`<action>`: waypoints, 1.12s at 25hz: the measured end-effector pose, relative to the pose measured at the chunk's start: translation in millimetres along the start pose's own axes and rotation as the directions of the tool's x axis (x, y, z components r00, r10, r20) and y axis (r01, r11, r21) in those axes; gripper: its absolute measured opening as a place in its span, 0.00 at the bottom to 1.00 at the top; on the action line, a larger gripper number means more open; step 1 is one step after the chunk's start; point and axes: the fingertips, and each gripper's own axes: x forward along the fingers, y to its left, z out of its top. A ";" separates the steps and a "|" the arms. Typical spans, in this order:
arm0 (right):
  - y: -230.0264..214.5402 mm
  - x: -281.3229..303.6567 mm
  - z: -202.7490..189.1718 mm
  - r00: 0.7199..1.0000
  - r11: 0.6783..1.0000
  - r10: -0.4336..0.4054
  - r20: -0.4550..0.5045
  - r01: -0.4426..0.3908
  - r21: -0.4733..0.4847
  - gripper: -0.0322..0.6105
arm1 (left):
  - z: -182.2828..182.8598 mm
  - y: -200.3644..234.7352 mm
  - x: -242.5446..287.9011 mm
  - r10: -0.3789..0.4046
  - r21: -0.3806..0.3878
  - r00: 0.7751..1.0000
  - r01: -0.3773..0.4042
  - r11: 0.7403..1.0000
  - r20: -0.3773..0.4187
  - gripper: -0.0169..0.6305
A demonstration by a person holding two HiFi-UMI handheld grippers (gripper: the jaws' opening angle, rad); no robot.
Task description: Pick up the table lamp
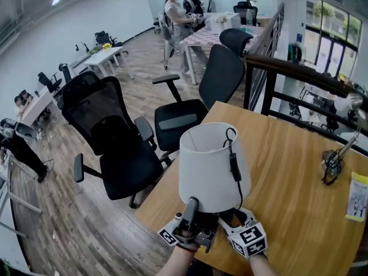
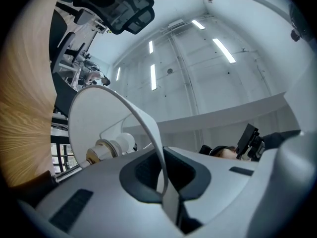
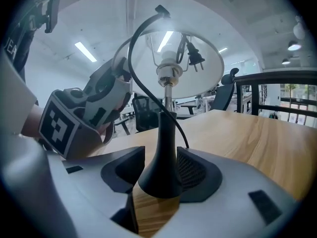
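The table lamp has a white shade point(image 1: 210, 165), a black stem and a flared base point(image 3: 163, 167), and stands near the front edge of the wooden table point(image 1: 287, 171). Its black cord point(image 1: 234, 168) is draped over the shade, with the plug point(image 3: 195, 57) hanging inside. My left gripper point(image 1: 191, 206) points up and is shut on the shade's lower rim point(image 2: 143, 128); the bulb point(image 2: 121, 144) shows inside. My right gripper point(image 3: 161, 170) is open, with the lamp base standing between its jaws and a gap at the left pad. In the right gripper view the left gripper point(image 3: 106, 95) sits beside the shade.
Two black office chairs point(image 1: 115, 131) point(image 1: 201, 91) stand off the table's left edge. A dark railing point(image 1: 299, 73) runs behind the table. A small metal lamp point(image 1: 333, 163) and a yellow card point(image 1: 357, 195) lie at the right. A person point(image 1: 175, 16) stands far back.
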 end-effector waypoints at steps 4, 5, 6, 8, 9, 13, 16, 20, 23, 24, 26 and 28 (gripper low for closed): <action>-2.3 7.9 6.7 1.000 1.000 0.004 0.003 -0.004 0.025 0.34 | 3.1 4.3 5.0 0.001 -0.024 1.000 -0.001 1.000 0.003 0.05; -3.1 9.4 8.4 1.000 1.000 0.004 0.001 -0.004 0.030 0.34 | 3.0 4.5 6.4 0.001 -0.030 1.000 -0.001 1.000 0.000 0.05; -4.1 11.2 10.4 1.000 0.999 0.005 -0.002 -0.005 0.034 0.34 | 2.8 4.8 7.6 0.002 -0.036 1.000 -0.002 0.999 -0.004 0.04; -6.1 16.2 15.3 1.000 0.999 0.010 -0.014 -0.009 0.038 0.34 | 2.0 5.8 10.4 0.007 -0.046 1.000 -0.008 0.999 -0.020 0.04; -6.7 19.2 17.4 1.000 0.999 0.013 -0.023 -0.012 0.036 0.34 | 1.2 6.4 12.2 0.010 -0.051 0.999 -0.012 0.999 -0.033 0.04; -9.9 31.0 18.0 0.998 0.999 0.017 -0.060 -0.014 0.044 0.34 | -1.0 11.1 16.7 0.026 -0.066 0.997 -0.031 0.997 -0.079 0.04; -10.5 35.7 20.0 0.998 0.998 0.016 -0.058 -0.013 0.057 0.34 | -0.5 11.8 17.8 0.024 -0.076 0.996 -0.031 0.997 -0.090 0.04; -18.2 42.1 23.3 0.999 0.997 0.003 -0.046 0.000 0.075 0.34 | 6.5 19.0 18.4 0.025 -0.090 0.997 -0.032 0.995 -0.071 0.04; -20.4 46.3 22.6 0.999 0.997 -0.001 -0.052 0.005 0.081 0.33 | 12.0 21.9 18.7 0.026 -0.096 0.998 -0.032 0.995 -0.061 0.04; -20.7 47.3 22.1 0.999 0.997 -0.003 -0.055 0.007 0.082 0.33 | 13.0 22.2 19.1 0.026 -0.099 0.998 -0.032 0.995 -0.059 0.04; -20.9 48.0 22.2 0.998 0.996 -0.003 -0.058 0.008 0.084 0.32 | 13.7 22.5 20.4 0.025 -0.108 0.998 -0.031 0.994 -0.057 0.04; -21.0 47.2 23.4 0.998 0.996 0.003 -0.056 0.002 0.085 0.32 | 12.8 22.6 22.3 0.023 -0.115 0.998 -0.029 0.993 -0.059 0.04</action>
